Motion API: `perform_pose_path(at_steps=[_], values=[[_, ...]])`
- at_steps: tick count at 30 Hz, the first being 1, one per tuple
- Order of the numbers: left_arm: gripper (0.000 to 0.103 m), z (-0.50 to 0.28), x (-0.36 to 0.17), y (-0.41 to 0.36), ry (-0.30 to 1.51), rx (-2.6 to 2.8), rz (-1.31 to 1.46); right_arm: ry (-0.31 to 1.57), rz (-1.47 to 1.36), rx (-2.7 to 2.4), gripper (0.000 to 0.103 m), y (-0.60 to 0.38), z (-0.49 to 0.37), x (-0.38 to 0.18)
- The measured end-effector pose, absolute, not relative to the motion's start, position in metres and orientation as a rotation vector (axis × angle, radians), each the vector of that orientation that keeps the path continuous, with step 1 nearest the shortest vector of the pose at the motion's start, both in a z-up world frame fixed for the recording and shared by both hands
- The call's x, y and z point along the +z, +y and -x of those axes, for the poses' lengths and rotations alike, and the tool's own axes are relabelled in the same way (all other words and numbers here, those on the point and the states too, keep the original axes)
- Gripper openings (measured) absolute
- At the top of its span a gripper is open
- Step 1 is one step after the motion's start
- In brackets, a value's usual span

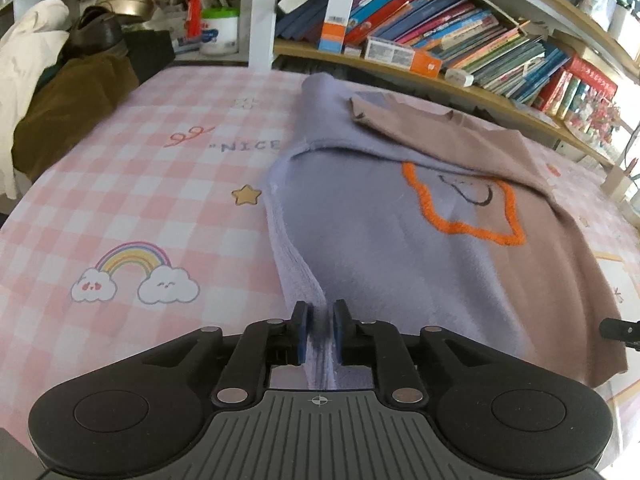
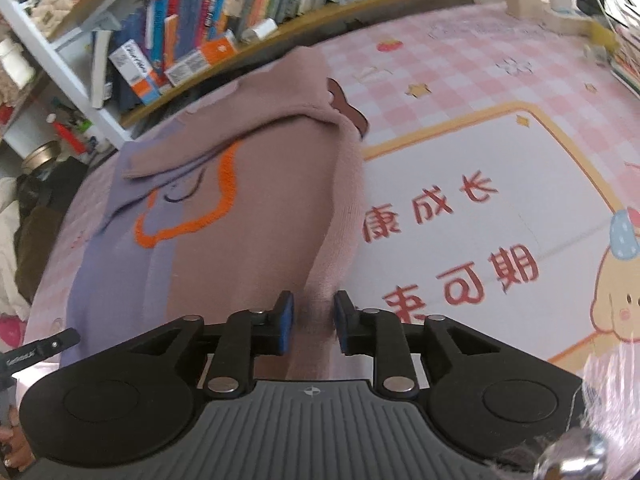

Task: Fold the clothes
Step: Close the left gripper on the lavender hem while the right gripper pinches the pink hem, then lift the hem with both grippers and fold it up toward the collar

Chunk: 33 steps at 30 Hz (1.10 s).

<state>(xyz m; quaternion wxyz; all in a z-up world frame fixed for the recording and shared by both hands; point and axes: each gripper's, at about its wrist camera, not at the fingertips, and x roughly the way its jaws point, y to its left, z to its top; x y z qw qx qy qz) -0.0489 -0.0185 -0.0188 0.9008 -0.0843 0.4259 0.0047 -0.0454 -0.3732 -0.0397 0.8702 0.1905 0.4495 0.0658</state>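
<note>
**Left wrist view and right wrist view: two grippers pinching a sweater's near hem**

Left wrist view, from left to right: a pink checked tablecloth printed with a rainbow covers the table. A soft knitted sweater, half lilac and half dusty brown with an orange cloud outline, lies on it, its long axis running away from the camera toward a wooden shelf of colourful books. Both sleeves are folded across the chest. The left gripper has its blue pads pressed on the lilac hem edge.

Right wrist view: the sweater's brown half stretches away toward the bookshelf. The right gripper clamps the brown hem corner, beside red printed characters on the cloth.
</note>
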Motion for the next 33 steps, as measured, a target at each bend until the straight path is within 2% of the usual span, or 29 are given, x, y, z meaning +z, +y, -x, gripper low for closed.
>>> perform_pose_path(at_steps=[6, 12, 14, 15, 16, 17, 18, 19, 33], values=[[0.016, 0.051, -0.028, -0.006, 0.93, 0.035, 0.234, 0.961, -0.411, 0.123, 0.023, -0.376, 0.046, -0.044], [0.027, 0.052, -0.03, -0.006, 0.924, 0.014, 0.246, 0.962, -0.414, 0.124, 0.023, -0.375, 0.048, -0.044], [0.027, 0.052, -0.03, -0.008, 0.916, 0.007, 0.241, 0.962, -0.424, 0.125, 0.022, -0.377, 0.048, -0.044], [0.027, 0.053, -0.03, -0.007, 0.912, 0.006, 0.244, 0.962, -0.432, 0.124, 0.02, -0.378, 0.048, -0.044], [0.022, 0.053, -0.031, -0.006, 0.908, 0.007, 0.25, 0.966, -0.442, 0.121, 0.012, -0.38, 0.049, -0.045], [0.02, 0.053, -0.031, -0.006, 0.903, 0.007, 0.257, 0.97, -0.452, 0.119, 0.011, -0.381, 0.049, -0.046], [0.009, 0.054, -0.031, -0.004, 0.902, 0.008, 0.266, 0.968, -0.467, 0.119, 0.01, -0.384, 0.05, -0.047], [0.007, 0.055, -0.031, -0.003, 0.903, 0.008, 0.276, 0.969, -0.479, 0.119, 0.009, -0.386, 0.052, -0.047], [0.006, 0.098, -0.019, -0.004, 0.869, 0.02, 0.353, 0.966, -0.504, 0.191, 0.008, -0.408, 0.087, -0.033]])
